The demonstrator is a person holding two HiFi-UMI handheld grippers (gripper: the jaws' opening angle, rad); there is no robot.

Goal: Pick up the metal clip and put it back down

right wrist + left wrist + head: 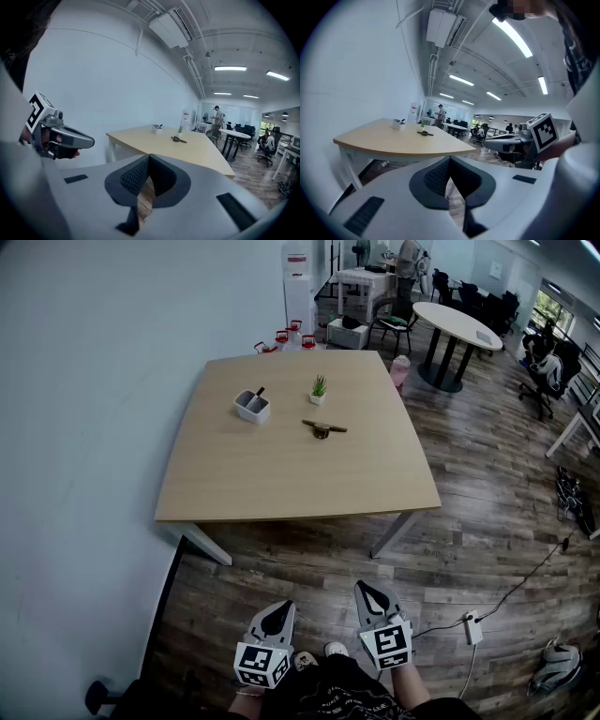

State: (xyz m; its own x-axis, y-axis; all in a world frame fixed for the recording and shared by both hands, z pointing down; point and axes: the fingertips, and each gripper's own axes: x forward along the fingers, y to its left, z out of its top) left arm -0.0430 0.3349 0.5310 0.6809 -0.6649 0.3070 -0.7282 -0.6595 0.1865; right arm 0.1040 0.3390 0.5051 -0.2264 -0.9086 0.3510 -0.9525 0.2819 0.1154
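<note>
Well out on the worktop (281,474), past its middle, lies the metal clip (323,428). Its long axis runs across the head view from left to right, the right end dipping slightly toward the near edge, with a darker lump at about mid-length; which end is the front is too small to tell. Behind it, near but apart, stands a small potted plant (319,388). To the clip's left and a little farther back is a white tub (251,406) with a dark item sticking out of it.

Both claws hang low over the wooden floor (469,549), well apart from the clip, with the worktop's near edge between them and it. The left claw (277,614) has its jaws pressed together with nothing between them, and the right claw (373,594) is likewise closed and empty. Red-capped bottles (286,337) stand on the floor beyond the worktop's far edge, and a round table (459,324) sits farther off to the right.
</note>
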